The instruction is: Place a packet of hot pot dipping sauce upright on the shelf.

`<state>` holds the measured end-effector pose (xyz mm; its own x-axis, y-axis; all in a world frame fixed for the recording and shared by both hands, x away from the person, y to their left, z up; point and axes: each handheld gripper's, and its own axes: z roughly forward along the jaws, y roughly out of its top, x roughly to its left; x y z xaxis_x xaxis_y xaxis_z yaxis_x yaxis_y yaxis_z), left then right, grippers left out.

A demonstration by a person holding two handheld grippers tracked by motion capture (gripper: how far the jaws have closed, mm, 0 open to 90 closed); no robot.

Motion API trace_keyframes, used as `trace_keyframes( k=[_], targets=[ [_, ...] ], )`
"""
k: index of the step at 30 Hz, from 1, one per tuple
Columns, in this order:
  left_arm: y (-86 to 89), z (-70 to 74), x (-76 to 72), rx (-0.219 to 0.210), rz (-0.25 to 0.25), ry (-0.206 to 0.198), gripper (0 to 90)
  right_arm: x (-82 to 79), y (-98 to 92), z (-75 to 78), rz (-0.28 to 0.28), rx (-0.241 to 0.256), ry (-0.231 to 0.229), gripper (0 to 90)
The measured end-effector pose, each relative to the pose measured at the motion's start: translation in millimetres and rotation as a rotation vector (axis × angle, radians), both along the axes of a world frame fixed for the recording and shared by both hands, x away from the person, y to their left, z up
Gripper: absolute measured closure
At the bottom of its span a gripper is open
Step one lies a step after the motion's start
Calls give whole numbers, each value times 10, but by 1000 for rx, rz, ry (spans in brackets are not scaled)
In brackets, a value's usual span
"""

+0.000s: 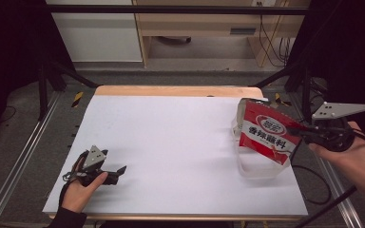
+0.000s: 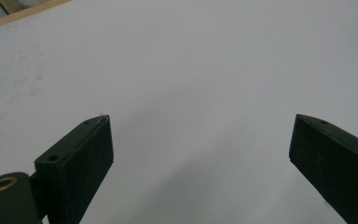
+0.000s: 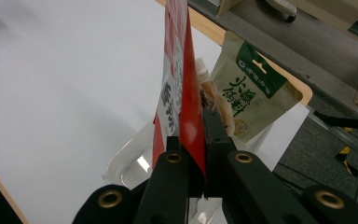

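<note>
1. Black jaws of the right gripper [image 3: 193, 140] rise closest to the lens in the right gripper view, clenched on the edge of a red pouch [image 3: 179, 70], which stands edge-on straight ahead of the fingertips.
2. Seen from the high view, the red pouch [image 1: 266, 135] hangs off the right gripper [image 1: 297, 130], held over a clear tray [image 1: 259, 171] near the table's right edge; I cannot tell whether its lower corner touches the tray.
3. Beyond the fingertips, just behind the red pouch, the right gripper view shows a beige pouch [image 3: 247, 88] with a green top standing in the tray [image 3: 126, 161]; in the high view the red pouch covers it.
4. Far across the white table [image 1: 180, 142], the left gripper [image 1: 119, 171] rests low in the person's hand, jaws spread and holding nothing; its own view shows bare table [image 2: 191, 70] between and ahead of the fingers [image 2: 79, 154].
5. To do this step well, I judge the grip should stay firm on the thin edge, since the pouch could slip or swing; move it slowly and keep it clear of the beige pouch and the tray wall.
</note>
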<state>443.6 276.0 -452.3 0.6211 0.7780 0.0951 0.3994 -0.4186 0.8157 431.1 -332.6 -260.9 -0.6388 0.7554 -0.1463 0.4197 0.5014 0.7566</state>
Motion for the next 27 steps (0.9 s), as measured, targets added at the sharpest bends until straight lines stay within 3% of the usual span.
trace_keyframes(
  k=[27],
  targets=[
    [-58,-29,-8,17,-29,12,56,74,-16,-478,-39,60,51,899]
  ],
)
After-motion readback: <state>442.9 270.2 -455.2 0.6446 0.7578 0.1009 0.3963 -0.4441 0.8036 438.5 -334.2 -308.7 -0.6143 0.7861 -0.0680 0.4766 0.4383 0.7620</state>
